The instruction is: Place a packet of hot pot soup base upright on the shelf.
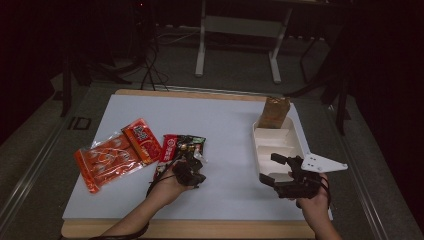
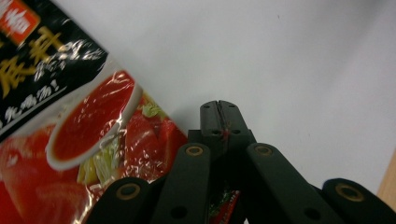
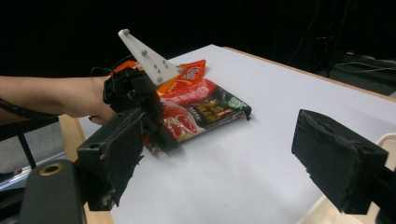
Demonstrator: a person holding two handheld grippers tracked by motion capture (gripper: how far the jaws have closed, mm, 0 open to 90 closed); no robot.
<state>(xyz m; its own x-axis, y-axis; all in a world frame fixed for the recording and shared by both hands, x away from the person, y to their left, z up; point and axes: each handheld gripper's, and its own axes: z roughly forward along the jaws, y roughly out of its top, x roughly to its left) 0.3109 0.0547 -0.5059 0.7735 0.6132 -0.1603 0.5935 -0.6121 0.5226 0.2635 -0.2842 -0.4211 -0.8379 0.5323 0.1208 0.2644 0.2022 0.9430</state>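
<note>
On the white table (image 1: 230,135), left of centre, the soup-base packet (image 1: 181,146) lies flat. Left gripper (image 1: 191,173) sits at its near edge, jaws pressed together, apparently pinching the wrapper's corner. Right gripper (image 1: 285,172) hovers spread beside the white tray (image 1: 295,137).

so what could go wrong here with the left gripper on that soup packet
The left gripper is shut on only the near edge of the glossy soup packet, so the film could slip out when lifted. The packet's far corner lies close to the orange snack packs and may drag them. The right gripper waits open beside the white tray and might nudge it.
</note>
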